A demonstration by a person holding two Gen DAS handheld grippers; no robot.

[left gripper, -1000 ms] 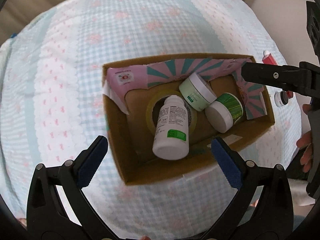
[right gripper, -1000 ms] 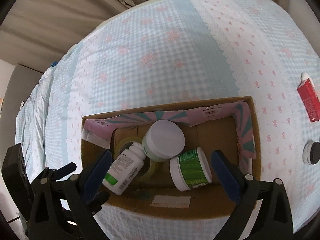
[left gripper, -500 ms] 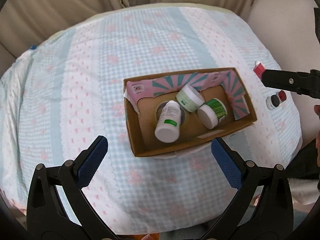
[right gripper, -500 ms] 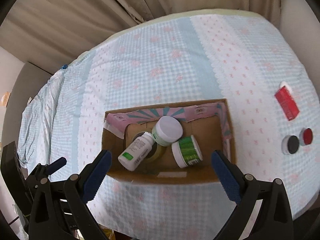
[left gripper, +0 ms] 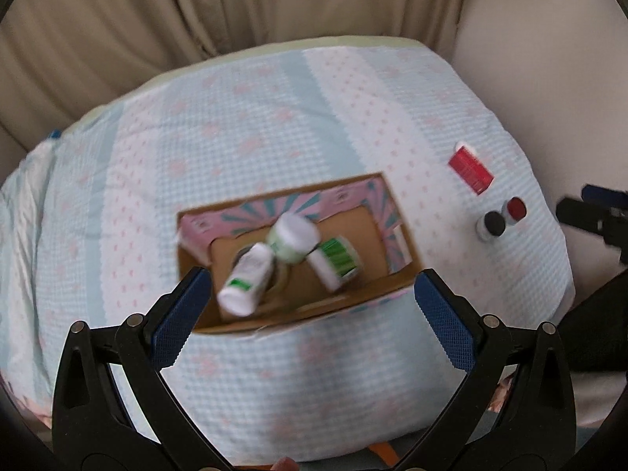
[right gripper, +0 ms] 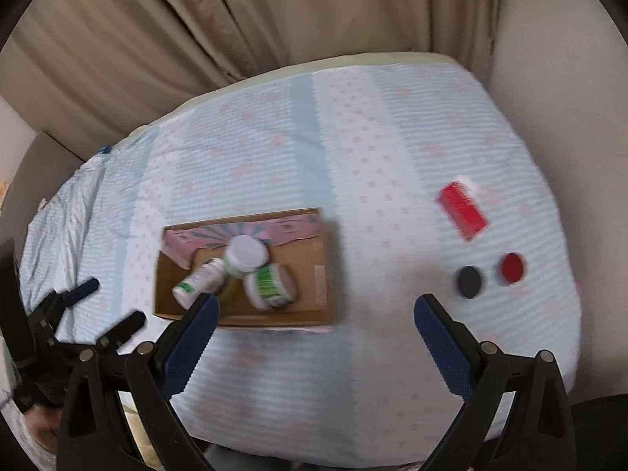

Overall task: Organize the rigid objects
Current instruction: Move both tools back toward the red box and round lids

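An open cardboard box (left gripper: pixel 400 278) (right gripper: pixel 320 274) with a pink and teal lining sits on the bed. Inside it lie a white bottle (left gripper: pixel 245 280) (right gripper: pixel 200 280), a pale green jar with a white lid (left gripper: pixel 292 235) (right gripper: pixel 245 255), and a green-striped jar (left gripper: pixel 335 261) (right gripper: pixel 271 286). To its right on the cloth lie a red box (left gripper: pixel 471 170) (right gripper: pixel 463 210), a black-capped jar (left gripper: pixel 490 225) (right gripper: pixel 469 280) and a red-capped jar (left gripper: pixel 516 208) (right gripper: pixel 512 267). My left gripper (left gripper: pixel 314 322) hangs open above the box's near edge. My right gripper (right gripper: pixel 316 345) is open, raised over the cloth between the box and the small jars.
The bed wears a light blue and white checked cover (left gripper: pixel 251 125) with pink motifs. Beige curtains (right gripper: pixel 196 19) hang behind it and a pale wall (right gripper: pixel 549 78) stands to the right. The bed's near edge drops off just below both grippers.
Both grippers have pulled up and back from the box, which now looks smaller. The right gripper's view has swung right, bringing the red box and both small jars in.
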